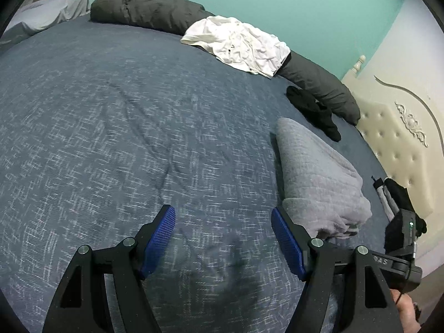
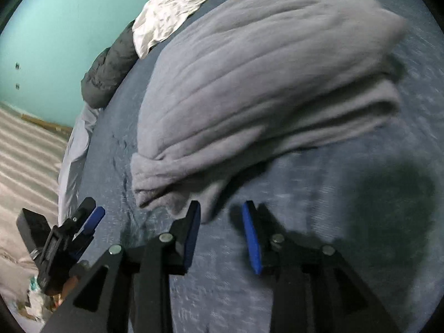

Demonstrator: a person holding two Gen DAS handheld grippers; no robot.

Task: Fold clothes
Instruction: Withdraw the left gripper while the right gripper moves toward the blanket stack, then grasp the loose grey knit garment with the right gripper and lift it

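Here the folded grey garment (image 2: 263, 83) lies just beyond the open right gripper (image 2: 222, 238).

Left hand-held gripper (image 1: 223, 238): jaws spread wide, blue pads (image 1: 159, 240) facing each other, nothing between them. Right hand-held gripper (image 2: 222, 236): jaws parted, narrower gap, empty. Each gripper shows at the edge of the other's view.

From our left gripper's camera we look across the wide blue woven bedspread (image 1: 111, 138) toward the teal wall, while our right one sits close behind the folded grey quilted garment (image 2: 263, 83), which both views share.
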